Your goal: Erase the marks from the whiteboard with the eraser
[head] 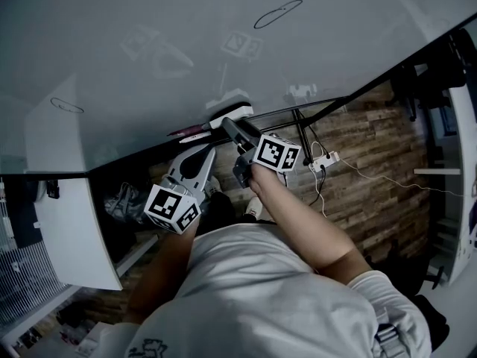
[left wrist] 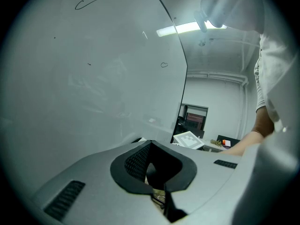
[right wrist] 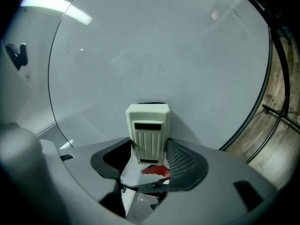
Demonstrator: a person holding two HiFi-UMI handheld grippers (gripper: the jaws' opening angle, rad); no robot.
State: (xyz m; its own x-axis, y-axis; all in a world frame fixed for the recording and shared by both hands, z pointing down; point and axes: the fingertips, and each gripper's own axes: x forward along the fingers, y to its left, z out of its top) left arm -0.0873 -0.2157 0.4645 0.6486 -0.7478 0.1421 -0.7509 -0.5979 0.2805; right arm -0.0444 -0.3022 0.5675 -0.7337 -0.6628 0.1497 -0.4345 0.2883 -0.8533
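The whiteboard [head: 149, 43] fills the upper head view and carries a black oval mark [head: 277, 13] at top right and a smaller oval mark [head: 67, 106] at left. My right gripper [head: 229, 123] is shut on the white eraser [head: 227, 103], which rests at the board's lower edge. In the right gripper view the eraser [right wrist: 147, 131] stands upright between the jaws of that gripper [right wrist: 149, 150], against the board [right wrist: 178, 55]. My left gripper [head: 197, 159] hangs below the board, shut and empty. The left gripper view shows its pads [left wrist: 140, 161] together and the oval mark [left wrist: 89, 1] high up.
A pink marker [head: 186, 131] lies on the board's tray. Below it stand the black stand legs [head: 302, 136] and a white power strip [head: 326, 159] with cables on the wooden floor [head: 373, 177]. A white panel [head: 67, 222] hangs at left.
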